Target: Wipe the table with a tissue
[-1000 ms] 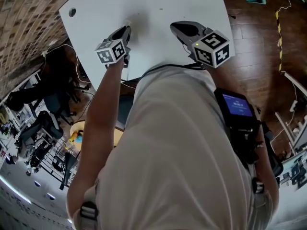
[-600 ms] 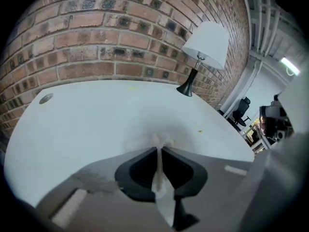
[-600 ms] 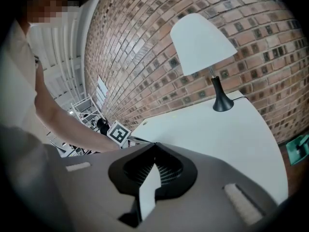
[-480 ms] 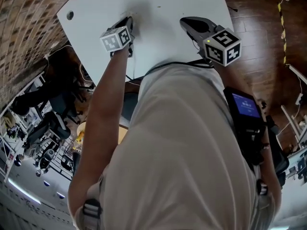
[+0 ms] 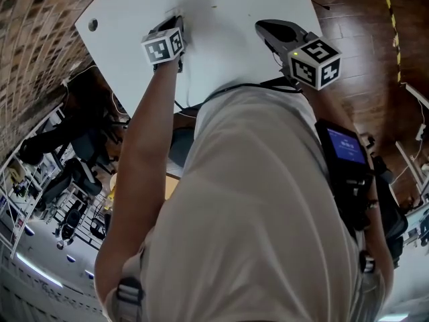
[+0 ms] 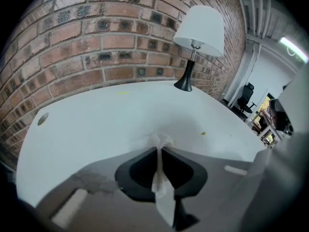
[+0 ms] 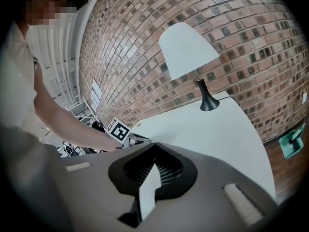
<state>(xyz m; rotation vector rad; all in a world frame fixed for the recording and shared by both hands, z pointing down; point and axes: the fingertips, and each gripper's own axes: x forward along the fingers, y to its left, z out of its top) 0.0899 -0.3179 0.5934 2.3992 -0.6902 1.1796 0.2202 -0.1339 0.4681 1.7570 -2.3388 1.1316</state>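
A white tissue [image 6: 162,185] hangs as a crumpled strip between the jaws of my left gripper [image 6: 161,148], which is shut on it. Its bunched end presses on the white table [image 6: 96,124]. In the head view the left gripper [image 5: 178,21] points steeply down at the table's left part. A small crumb [image 6: 203,133] lies just ahead and to the right of it. My right gripper [image 5: 267,27] hovers over the table's right side with its tips together [image 7: 154,145]. A pale wedge shows behind those tips, and I cannot tell what it is.
A lamp with a white shade and black base [image 6: 195,37] stands at the table's far end against a brick wall [image 6: 96,37]. A round cable hole [image 6: 42,119] sits near the left corner. The table edge [image 5: 315,25] drops to wooden floor on the right.
The left gripper has slid farther across the table, away from the person, with the tissue in its jaws. The right gripper has drifted forward and to the right.
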